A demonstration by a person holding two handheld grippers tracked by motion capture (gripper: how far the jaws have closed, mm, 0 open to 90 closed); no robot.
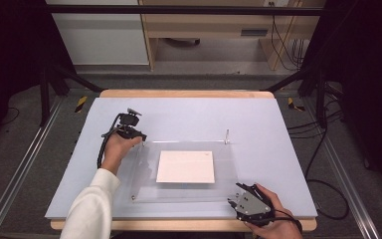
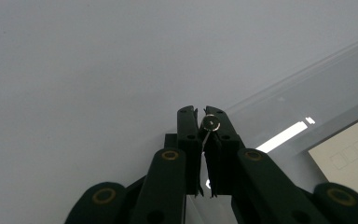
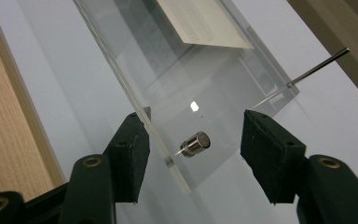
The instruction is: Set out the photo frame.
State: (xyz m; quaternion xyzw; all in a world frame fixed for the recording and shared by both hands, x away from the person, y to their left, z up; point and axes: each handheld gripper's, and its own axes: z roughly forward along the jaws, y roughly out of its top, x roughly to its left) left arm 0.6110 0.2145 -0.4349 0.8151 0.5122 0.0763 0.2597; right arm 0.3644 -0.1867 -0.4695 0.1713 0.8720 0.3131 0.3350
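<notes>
A pale blue counter (image 1: 189, 114) carries a clear acrylic plate (image 1: 144, 184) with a white paper sheet (image 1: 185, 166) on it. At the plate's far left corner the left tool (image 2: 201, 122) is pinching a thin metal pin (image 2: 211, 124); the right tool (image 3: 193, 144) is spread around a small metal cylinder (image 3: 196, 144) at the near right corner

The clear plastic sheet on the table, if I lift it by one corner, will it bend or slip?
The clear plastic sheet shows a thick, straight edge in the right gripper view, so it probably stays stiff rather than drooping. Its glossy, reflective face looks slippery. The white paper looks loose and may slide if the sheet tilts.
</notes>
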